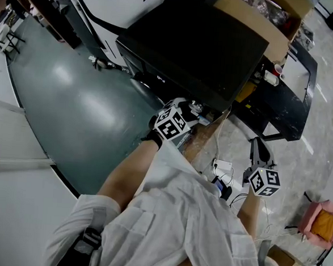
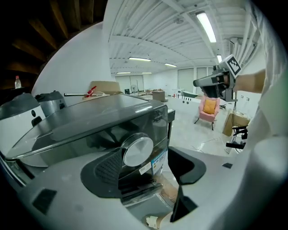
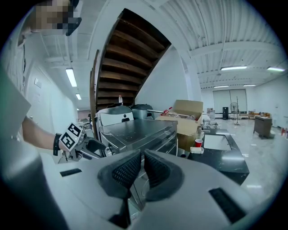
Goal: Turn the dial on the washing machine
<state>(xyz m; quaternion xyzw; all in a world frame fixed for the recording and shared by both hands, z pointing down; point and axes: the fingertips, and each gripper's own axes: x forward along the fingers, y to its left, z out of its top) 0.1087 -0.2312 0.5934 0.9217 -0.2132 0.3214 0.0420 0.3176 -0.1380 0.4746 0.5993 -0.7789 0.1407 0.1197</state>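
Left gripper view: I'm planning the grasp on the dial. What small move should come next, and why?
Probably close the left gripper on the dial. Its jaws stand apart, the round silver dial appears to sit between them, and nothing clamps it yet.

The dial is a round silver knob near the frame centre. It sits on the front of the dark grey washing machine.

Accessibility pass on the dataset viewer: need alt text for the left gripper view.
The left gripper holds its jaws open on either side of the round silver dial on a dark washing machine, not yet closed on it. The right gripper shows at upper right.
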